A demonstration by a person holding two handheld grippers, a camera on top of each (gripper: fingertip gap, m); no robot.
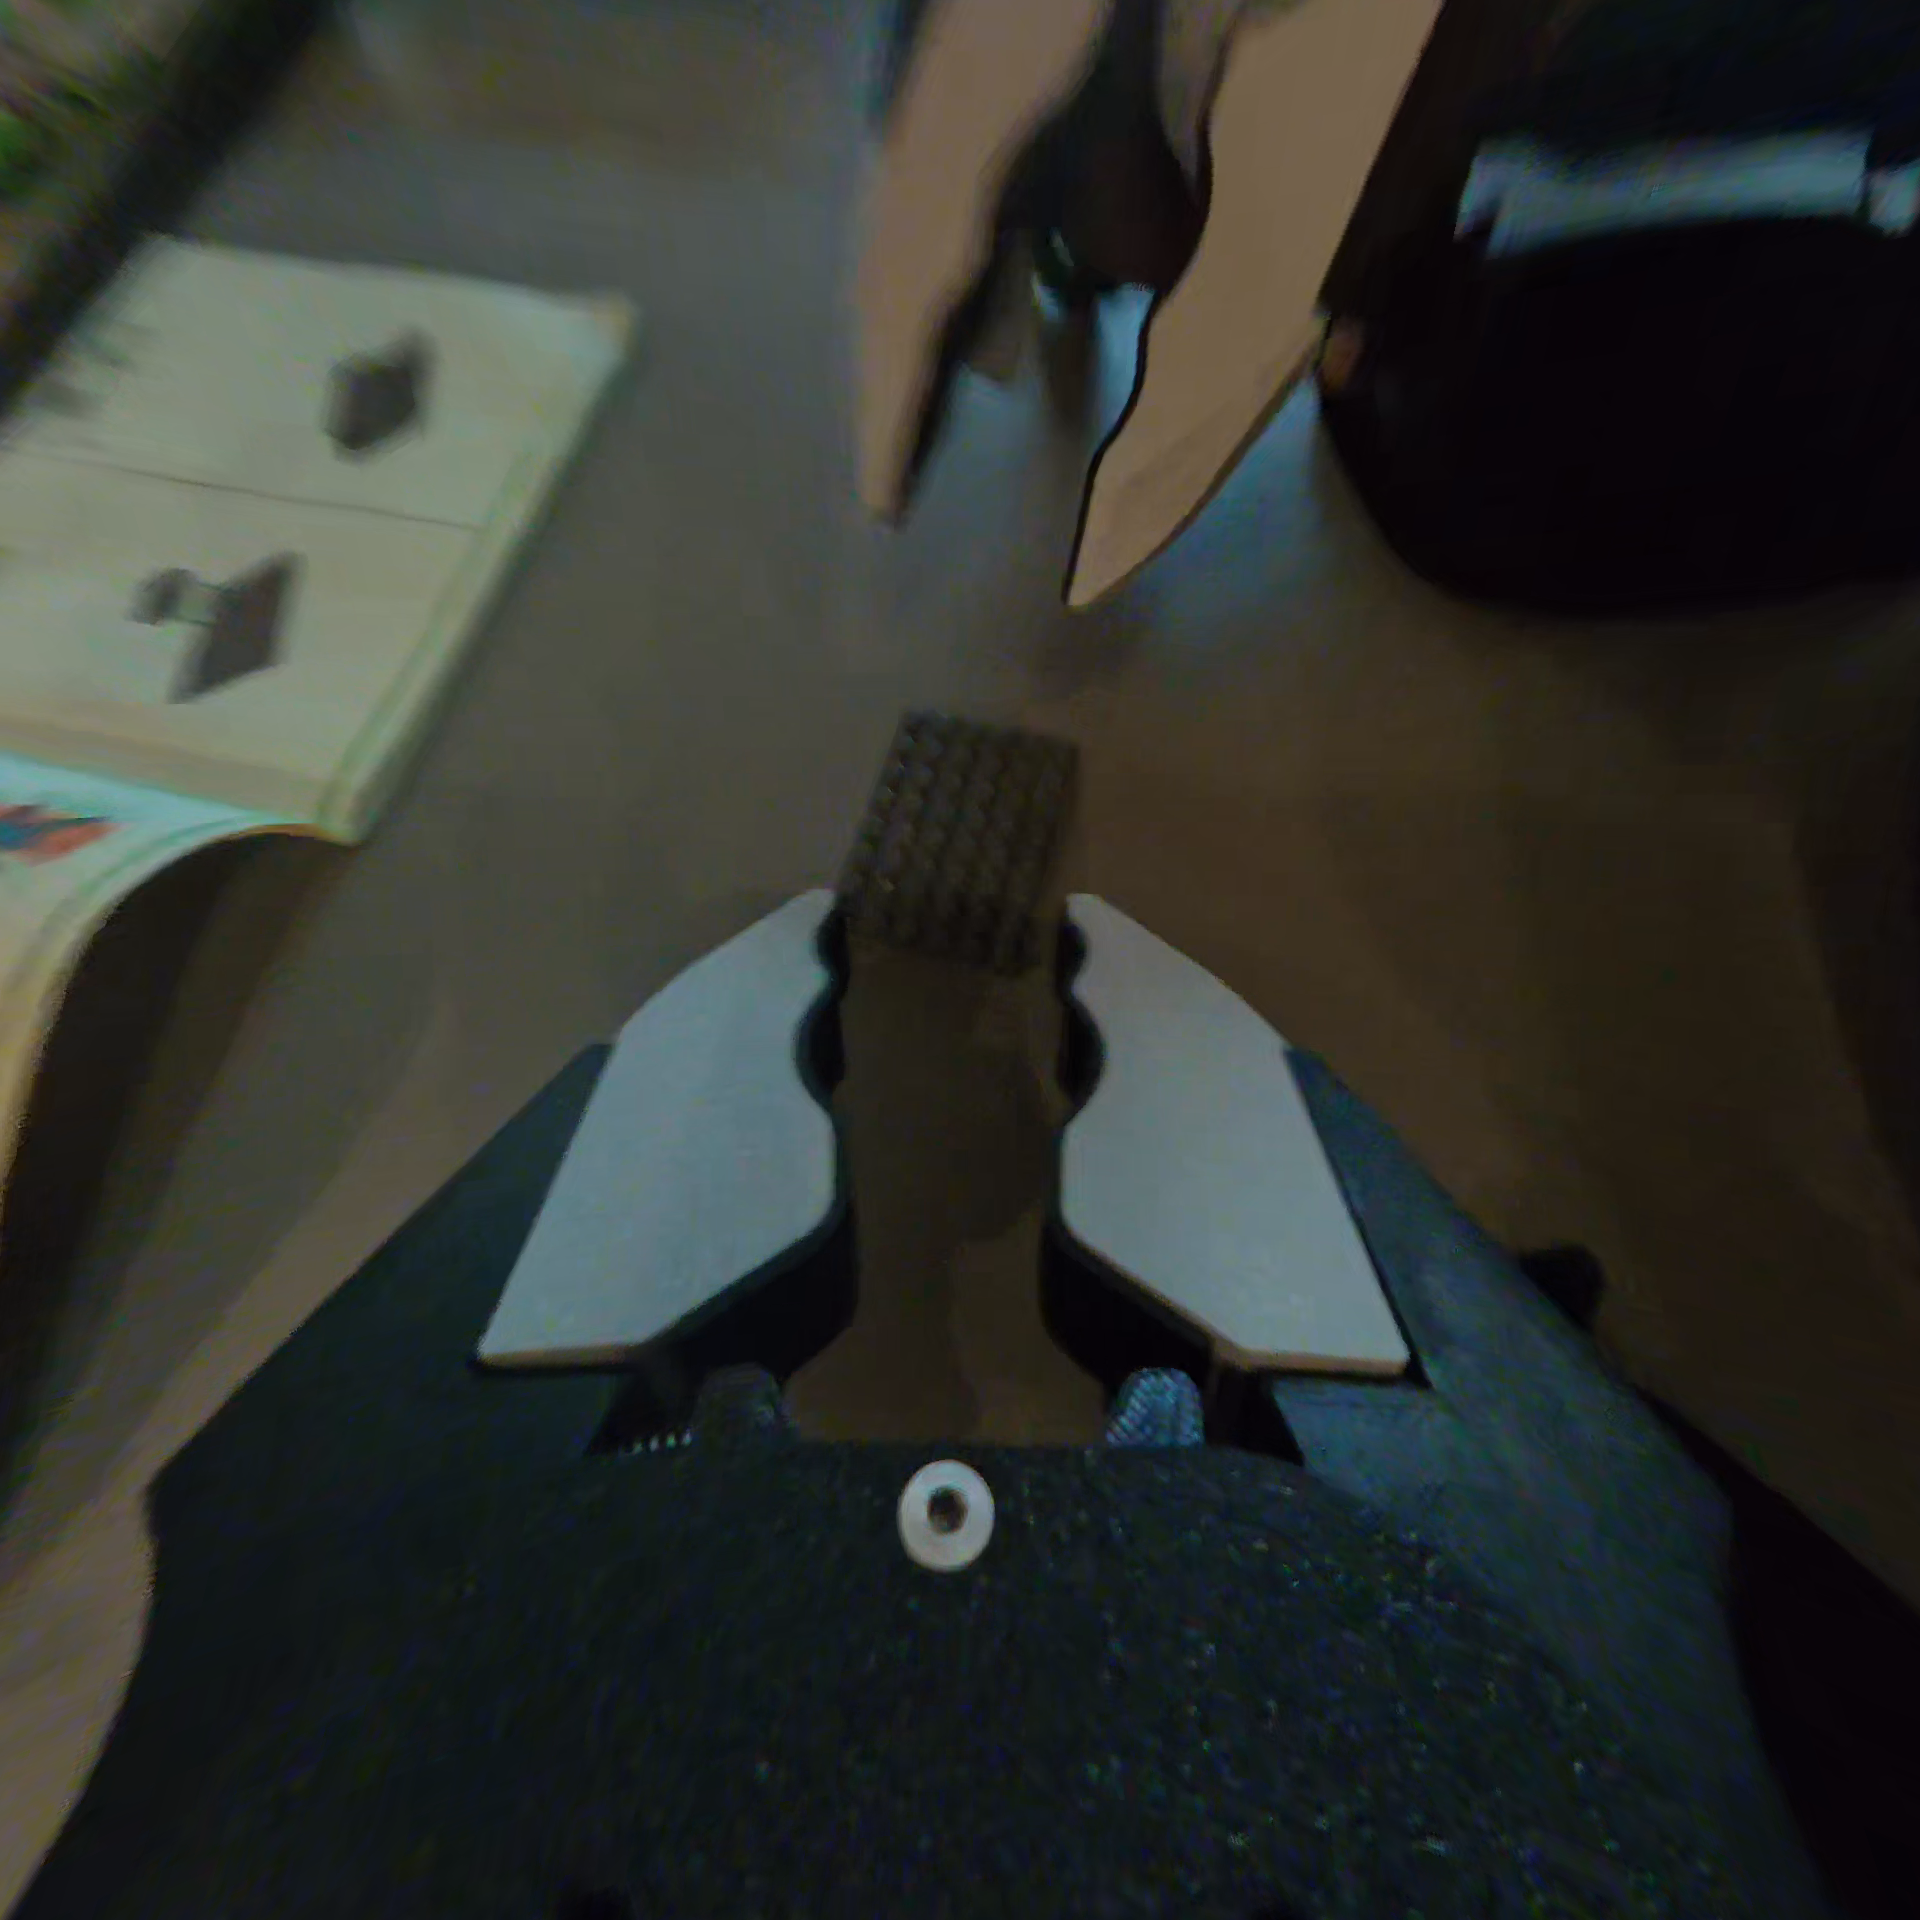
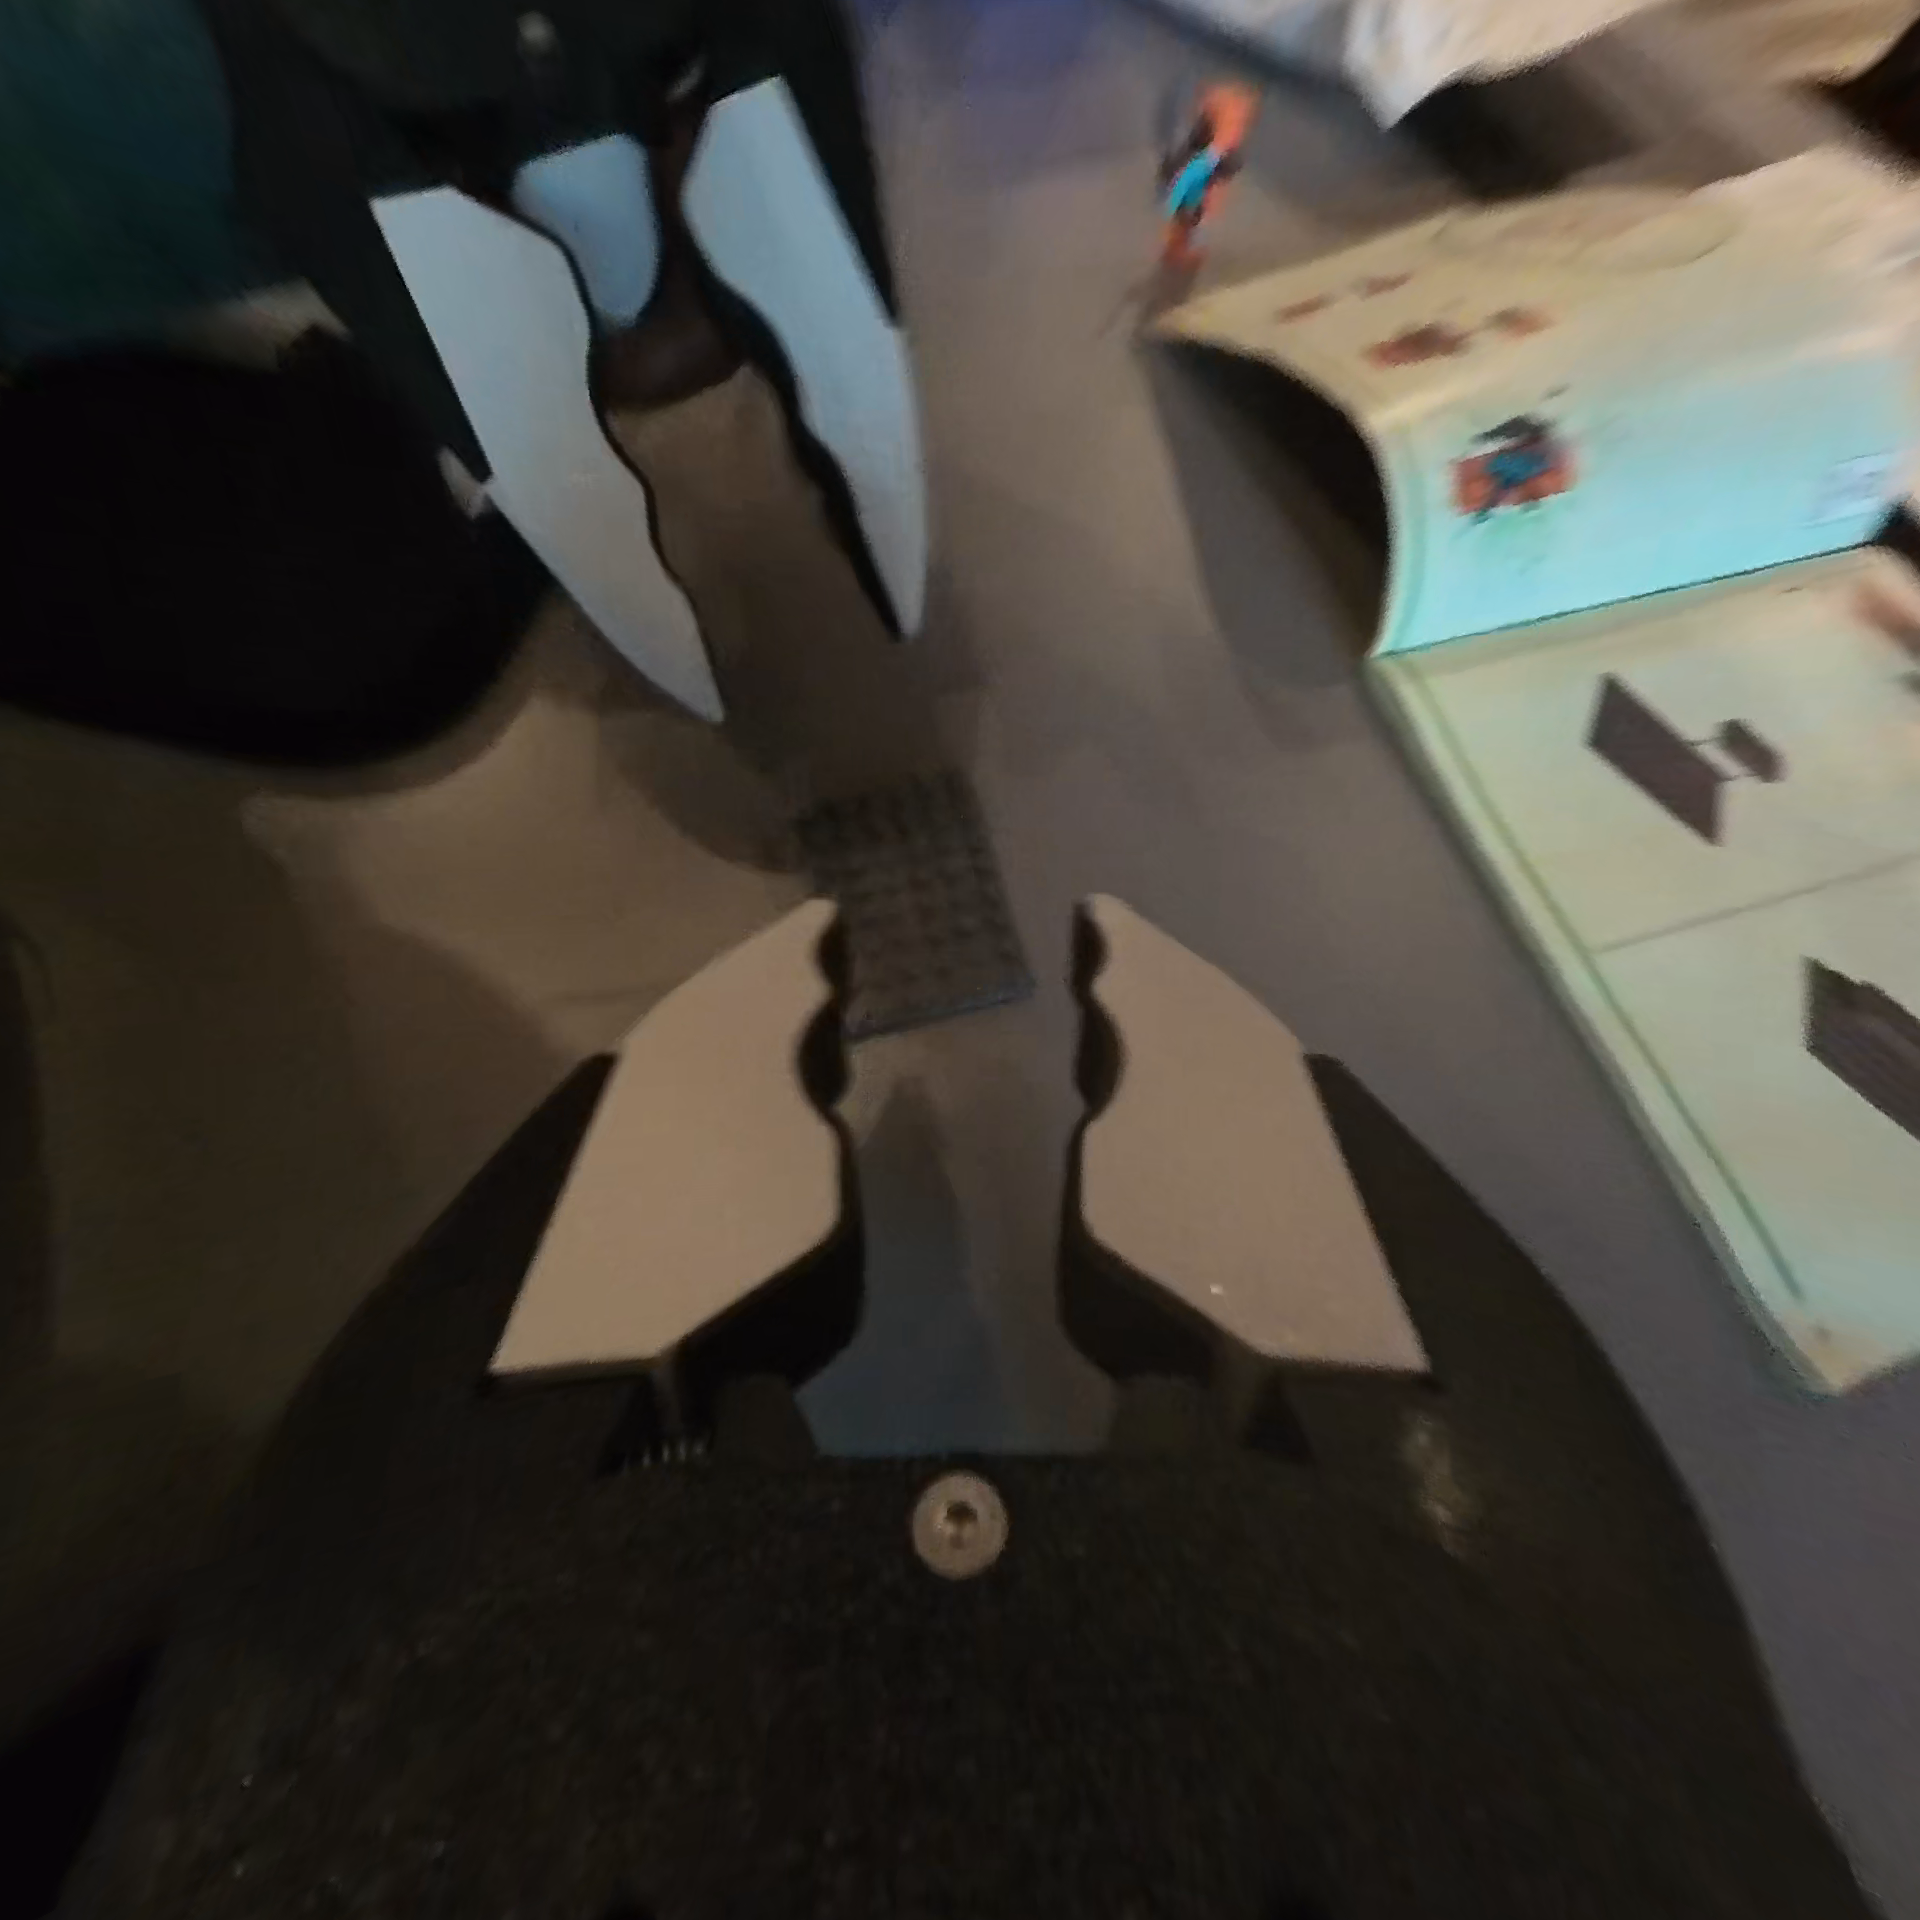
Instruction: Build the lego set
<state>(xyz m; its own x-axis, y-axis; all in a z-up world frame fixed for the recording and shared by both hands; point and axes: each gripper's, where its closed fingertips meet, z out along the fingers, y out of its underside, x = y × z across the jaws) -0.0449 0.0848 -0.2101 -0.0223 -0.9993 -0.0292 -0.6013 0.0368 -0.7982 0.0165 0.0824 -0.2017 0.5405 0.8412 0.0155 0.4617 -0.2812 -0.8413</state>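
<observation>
A dark grey studded Lego plate [image 1: 956, 821] lies flat on the brown table. In the left wrist view it sits right at my left gripper's [image 1: 951, 904] tips, which are open above it and holding nothing. In the right wrist view the plate [image 2: 914, 904] lies just past my right gripper [image 2: 956, 914], which is also open and empty; its left finger hides the plate's near corner. The two grippers face each other across the plate. The right one shows at the top of the left wrist view [image 1: 982, 556], and the left one shows in the right wrist view [image 2: 805, 670]. The views are blurred.
An open instruction booklet [image 1: 260, 520] lies left of the plate in the left wrist view and on the right in the right wrist view [image 2: 1662, 831]. A round black object [image 2: 208, 520] stands on the other side. A small orange and blue Lego piece [image 2: 1205, 156] lies farther off. The grippers' ends are close to 7 cm from one another. Both grippers' tips are roughly 6 cm from the dark grey studded Lego plate [image 1: 956, 821]. It is also in sight in the right wrist view [image 2: 922, 915].
</observation>
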